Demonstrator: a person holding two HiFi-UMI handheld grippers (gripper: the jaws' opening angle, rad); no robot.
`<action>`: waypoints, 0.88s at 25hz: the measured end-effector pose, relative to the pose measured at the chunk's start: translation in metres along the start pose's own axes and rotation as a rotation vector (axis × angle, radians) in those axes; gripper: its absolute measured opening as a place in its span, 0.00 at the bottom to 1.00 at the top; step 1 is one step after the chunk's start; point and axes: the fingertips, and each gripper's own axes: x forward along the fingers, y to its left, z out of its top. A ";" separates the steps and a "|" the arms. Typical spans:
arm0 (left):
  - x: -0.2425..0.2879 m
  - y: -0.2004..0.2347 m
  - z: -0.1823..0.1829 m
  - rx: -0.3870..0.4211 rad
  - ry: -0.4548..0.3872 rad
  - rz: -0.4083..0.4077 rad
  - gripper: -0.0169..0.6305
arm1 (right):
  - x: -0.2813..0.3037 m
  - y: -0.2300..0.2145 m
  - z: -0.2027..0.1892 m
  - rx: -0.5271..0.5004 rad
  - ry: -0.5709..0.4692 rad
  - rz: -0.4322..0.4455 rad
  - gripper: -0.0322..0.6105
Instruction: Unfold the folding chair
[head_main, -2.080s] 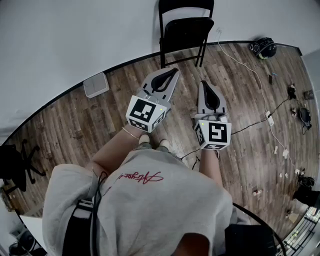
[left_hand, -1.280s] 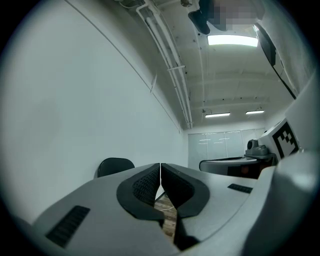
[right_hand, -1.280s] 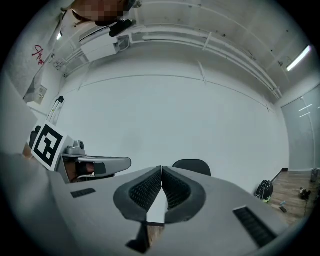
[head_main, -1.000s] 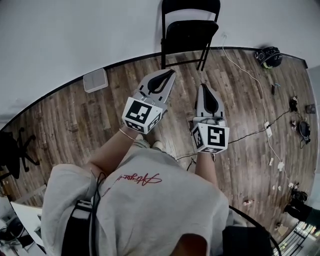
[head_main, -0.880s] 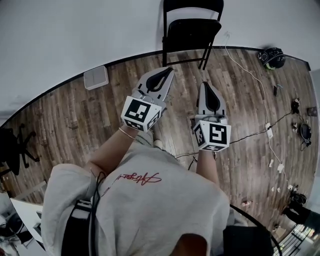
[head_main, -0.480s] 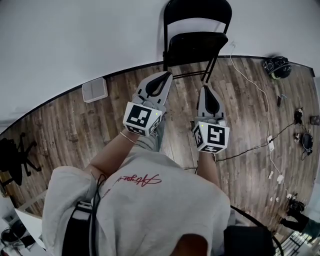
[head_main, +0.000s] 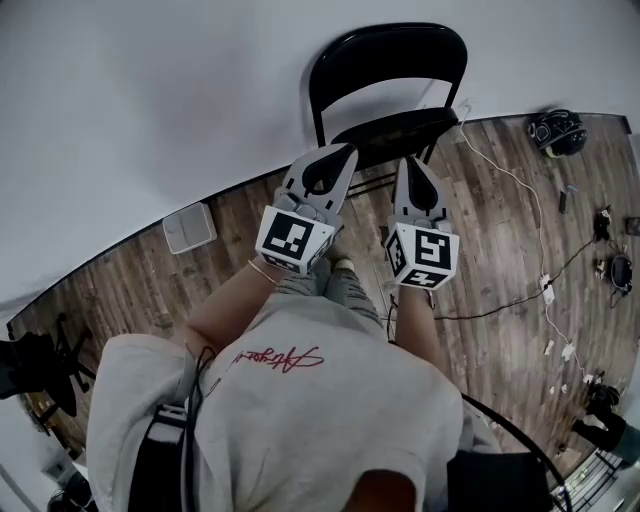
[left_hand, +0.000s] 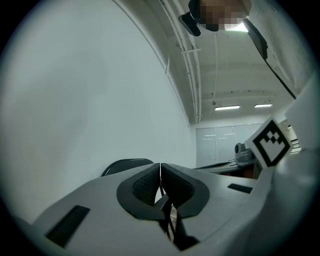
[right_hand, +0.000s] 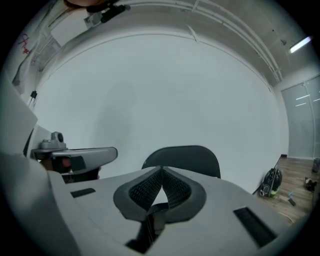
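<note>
Black metal chair (head_main: 390, 65): stands against the wall (head_main: 150, 90), just beyond both grippers. Probably rigid, fairly heavy, hinged; take by backrest rim and seat edge. Left gripper (head_main: 341, 152), right gripper (head_main: 409, 163): jaws closed together, empty.

The person wears a light grey sweatshirt (head_main: 300, 420) with red script lettering (head_main: 282, 356) across the chest. A thin bracelet (head_main: 262, 271) circles the left wrist. A black strap (head_main: 155, 455) runs over the left shoulder, with a thin black cord (head_main: 200, 362) beside it. The left tool (head_main: 345, 150) and the right tool (head_main: 408, 160) have light grey wedge-shaped shells, each with a dark teardrop-shaped recess on top. Each carries a white cube (head_main: 295, 240) with black square markers at its rear. Dark cross-hatched pads (left_hand: 145, 187) line the tips.
</note>
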 end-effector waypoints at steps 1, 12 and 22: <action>0.005 0.003 -0.003 0.000 0.003 0.004 0.05 | 0.013 -0.009 -0.011 0.028 0.048 0.001 0.08; 0.026 0.035 -0.045 -0.054 0.103 0.083 0.05 | 0.146 -0.104 -0.192 0.941 0.481 -0.288 0.48; 0.038 0.080 -0.061 -0.027 0.151 0.124 0.05 | 0.196 -0.117 -0.224 0.897 0.607 -0.447 0.48</action>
